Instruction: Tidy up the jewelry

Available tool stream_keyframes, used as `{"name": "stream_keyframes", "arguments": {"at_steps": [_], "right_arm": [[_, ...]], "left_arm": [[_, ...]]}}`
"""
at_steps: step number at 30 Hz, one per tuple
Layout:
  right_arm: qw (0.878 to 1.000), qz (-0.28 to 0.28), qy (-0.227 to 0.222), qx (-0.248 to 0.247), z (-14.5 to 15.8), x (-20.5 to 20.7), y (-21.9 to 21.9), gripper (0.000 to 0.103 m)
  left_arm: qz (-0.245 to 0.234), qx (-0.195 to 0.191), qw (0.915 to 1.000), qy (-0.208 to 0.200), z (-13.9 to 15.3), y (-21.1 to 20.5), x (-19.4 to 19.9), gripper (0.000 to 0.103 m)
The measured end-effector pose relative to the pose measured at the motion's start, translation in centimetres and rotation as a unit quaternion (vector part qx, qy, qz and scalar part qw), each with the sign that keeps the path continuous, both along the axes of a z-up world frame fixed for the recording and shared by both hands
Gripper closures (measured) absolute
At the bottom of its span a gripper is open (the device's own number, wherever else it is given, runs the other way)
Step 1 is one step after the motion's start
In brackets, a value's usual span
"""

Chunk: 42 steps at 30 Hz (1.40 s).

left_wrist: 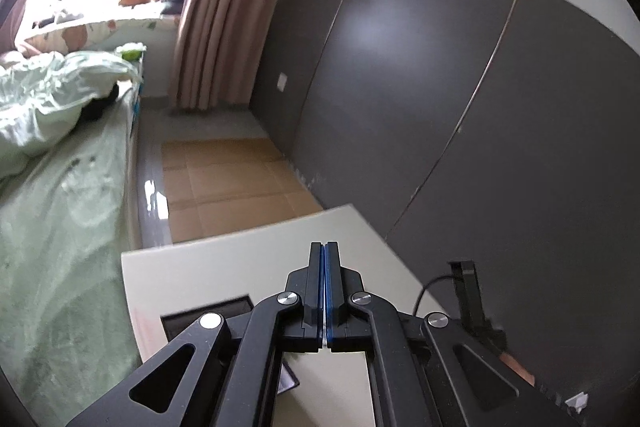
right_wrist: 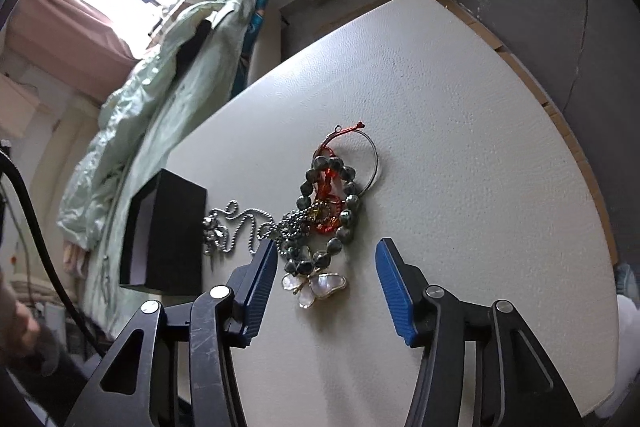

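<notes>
Colours: black tongs w/ blue pads, off-white counter, mixed-colour jewelry.

Right tongs (right_wrist: 326,259) black w/ ribbed blue pads (right_wrist: 394,291) & silver rivets; left tongs (left_wrist: 325,287) same black/blue. Counter (right_wrist: 460,155) off-white, pebbled texture, tan wood edge. Box (right_wrist: 166,235) black. Bead bracelet (right_wrist: 328,207) dark grey-green; red-orange glass piece (right_wrist: 326,187) inside it, red cord. Chain (right_wrist: 240,223) silver. Butterfly brooch (right_wrist: 314,285) pearly white, gold rim. Bedding (left_wrist: 52,195) pale mint green. Curtain (left_wrist: 216,19) dusty pink. Wall panels (left_wrist: 440,99) dark grey. Floor mat (left_wrist: 232,183) tan cardboard.
</notes>
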State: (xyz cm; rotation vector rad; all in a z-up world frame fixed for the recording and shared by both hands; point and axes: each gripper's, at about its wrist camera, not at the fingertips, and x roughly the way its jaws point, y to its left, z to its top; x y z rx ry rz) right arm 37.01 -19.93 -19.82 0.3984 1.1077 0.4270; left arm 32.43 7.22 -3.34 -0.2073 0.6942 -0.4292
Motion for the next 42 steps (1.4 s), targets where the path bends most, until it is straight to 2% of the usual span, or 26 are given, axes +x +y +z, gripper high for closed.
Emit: {"name": "stream_keyframes", "arguments": {"at_steps": [6, 7, 8, 9, 10, 11, 13, 19, 26, 29, 33, 35, 39, 42], "right_arm": [[0.998, 0.015, 0.002, -0.062, 0.4, 0.6, 2.0, 0.052], [0.997, 0.015, 0.001, -0.075, 0.4, 0.7, 2.2, 0.061], [0.996, 0.015, 0.001, -0.091, 0.5, 0.8, 2.2, 0.075], [0.994, 0.015, -0.001, -0.111, 0.5, 0.9, 2.1, 0.082], [0.993, 0.018, -0.001, -0.118, 0.4, 0.9, 1.9, 0.09], [0.993, 0.024, -0.001, -0.113, 0.4, 0.9, 1.5, 0.092], [0.994, 0.026, -0.001, -0.105, 0.5, 0.8, 0.7, 0.093], [0.997, 0.018, -0.05, -0.054, 2.0, -0.8, -2.3, 0.093], [0.996, -0.02, -0.084, 0.001, 3.1, -1.7, -5.3, 0.093], [0.994, -0.032, -0.098, 0.022, 3.4, -1.9, -6.0, 0.093], [0.992, -0.033, -0.11, 0.05, 3.6, -2.0, -6.4, 0.093], [0.992, -0.029, -0.113, 0.055, 3.7, -2.2, -6.3, 0.093], [0.991, -0.022, -0.117, 0.066, 3.8, -2.2, -6.3, 0.093], [0.99, -0.02, -0.115, 0.078, 3.6, -2.1, -6.4, 0.093]], "left_arm": [[-0.016, 0.029, 0.9989, 0.034, -1.6, -1.1, 0.7, 0.1], [-0.017, 0.031, 0.9986, 0.039, -2.0, -1.2, 0.8, 0.09], [-0.018, 0.032, 0.9982, 0.048, -2.4, -1.4, 1.0, 0.081], [-0.018, 0.031, 0.998, 0.052, -2.7, -1.5, 1.1, 0.054], [-0.018, 0.029, 0.9981, 0.051, -2.9, -1.6, 1.1, 0.034], [-0.017, 0.029, 0.9984, 0.046, -2.9, -1.8, 1.1, 0.031], [-0.019, 0.037, 0.9981, 0.045, -3.2, -2.3, 1.2, 0.031], [-0.043, 0.063, 0.9951, 0.062, -5.2, -4.8, 2.1, 0.031], [-0.082, 0.14, 0.9829, 0.087, -8.6, -8.6, 2.8, 0.034], [-0.101, 0.194, 0.9702, 0.104, -10.3, -9.7, 3.3, 0.038], [-0.116, 0.238, 0.9562, 0.124, -11.3, -9.9, 4.0, 0.039], [-0.13, 0.271, 0.944, 0.137, -11.9, -10.1, 4.4, 0.039], [-0.148, 0.312, 0.9238, 0.166, -13.2, -10.0, 5.7, 0.039], [-0.161, 0.345, 0.9077, 0.177, -14.0, -10.4, 6.3, 0.045]]}}
